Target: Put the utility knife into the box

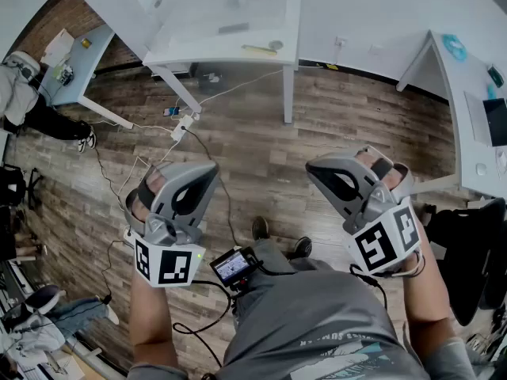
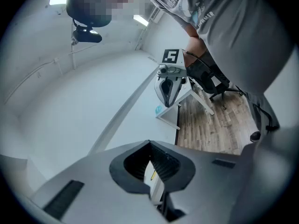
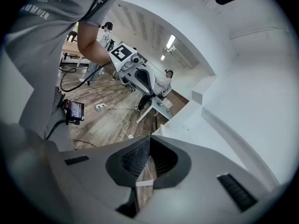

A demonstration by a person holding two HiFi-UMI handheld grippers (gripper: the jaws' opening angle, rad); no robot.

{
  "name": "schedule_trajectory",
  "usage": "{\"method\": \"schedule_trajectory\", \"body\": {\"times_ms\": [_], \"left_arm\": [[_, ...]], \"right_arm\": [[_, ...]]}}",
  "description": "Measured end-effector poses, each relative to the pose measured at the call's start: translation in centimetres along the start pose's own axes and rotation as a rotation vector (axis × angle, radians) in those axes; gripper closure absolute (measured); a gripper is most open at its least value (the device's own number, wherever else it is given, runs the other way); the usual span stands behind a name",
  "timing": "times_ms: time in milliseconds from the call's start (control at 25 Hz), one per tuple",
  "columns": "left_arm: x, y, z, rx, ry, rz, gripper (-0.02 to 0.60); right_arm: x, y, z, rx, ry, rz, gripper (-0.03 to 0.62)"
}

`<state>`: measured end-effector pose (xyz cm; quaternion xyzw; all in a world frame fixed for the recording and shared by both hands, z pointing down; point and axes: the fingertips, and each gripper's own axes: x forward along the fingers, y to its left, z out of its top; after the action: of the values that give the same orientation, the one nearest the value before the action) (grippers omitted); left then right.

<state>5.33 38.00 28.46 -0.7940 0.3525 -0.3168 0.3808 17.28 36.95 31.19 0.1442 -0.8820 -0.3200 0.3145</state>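
Observation:
I see no utility knife and no box that I can make out in any view. In the head view both grippers are held at waist height over the wooden floor. My left gripper and my right gripper point toward each other, apart, and both are shut with nothing between the jaws. In the left gripper view the left gripper has its tips together, and the right gripper shows beyond them. The right gripper view shows the right gripper closed and the left gripper across from it.
A white table stands ahead with small items on it, too small to tell. A power strip and cables lie on the floor. A second white desk and a black chair are at the right. A person sits at the far left.

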Motion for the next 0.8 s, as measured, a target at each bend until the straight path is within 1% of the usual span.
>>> {"method": "schedule_trajectory", "body": {"times_ms": [240,480,560,680,800], "left_arm": [[0.4,0.1,0.2,0.0,0.003,0.0,0.574],[0.2,0.8,-0.4,-0.006,0.005,-0.004,0.574],[-0.1,1.4,-1.3,-0.008,0.0,-0.011,0.574],[-0.2,2.8,-3.9,0.015,-0.004,-0.038,0.574],[-0.7,3.9,-6.5,0.013,0.032,-0.032,0.574]], "right_arm": [[-0.2,-0.5,-0.5,0.023,-0.014,-0.008,0.585],[0.4,-1.3,0.5,0.058,-0.056,-0.019,0.585],[1.3,-1.6,1.0,0.073,-0.055,-0.028,0.584],[3.7,-2.8,1.5,0.082,-0.021,-0.055,0.585],[6.3,-4.0,2.0,0.087,-0.037,-0.052,0.584]]}}
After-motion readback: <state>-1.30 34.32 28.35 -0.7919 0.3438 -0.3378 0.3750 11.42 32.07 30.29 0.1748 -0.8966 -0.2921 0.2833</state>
